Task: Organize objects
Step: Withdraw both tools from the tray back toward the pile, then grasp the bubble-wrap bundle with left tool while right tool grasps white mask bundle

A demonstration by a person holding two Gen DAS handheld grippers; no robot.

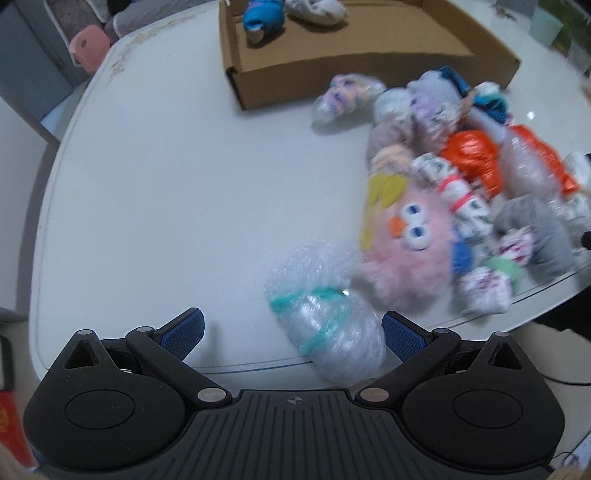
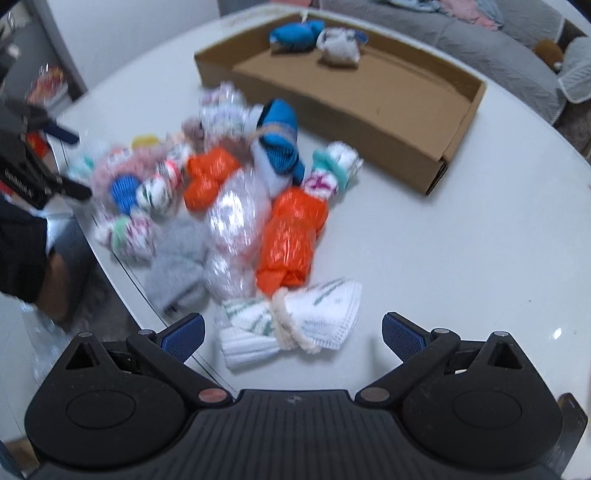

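- On the white counter point(image 1: 147, 184), left gripper point(image 1: 291, 332) jaws wide apart, empty, bubble-wrap bundle point(image 1: 325, 328) between them.
- Right gripper point(image 2: 291, 332) fully spread, empty, over white knitted bundle point(image 2: 295, 325).

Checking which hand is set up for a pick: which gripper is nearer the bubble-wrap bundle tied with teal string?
Left. The left gripper is open around the bubble-wrap bundle. The right gripper is open over the white knitted bundle, across the pile.

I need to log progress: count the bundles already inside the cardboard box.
2. A blue bundle and a grey-white bundle lie side by side at the far end of the cardboard box. The rest of its floor is bare, though the near wall may hide a strip.
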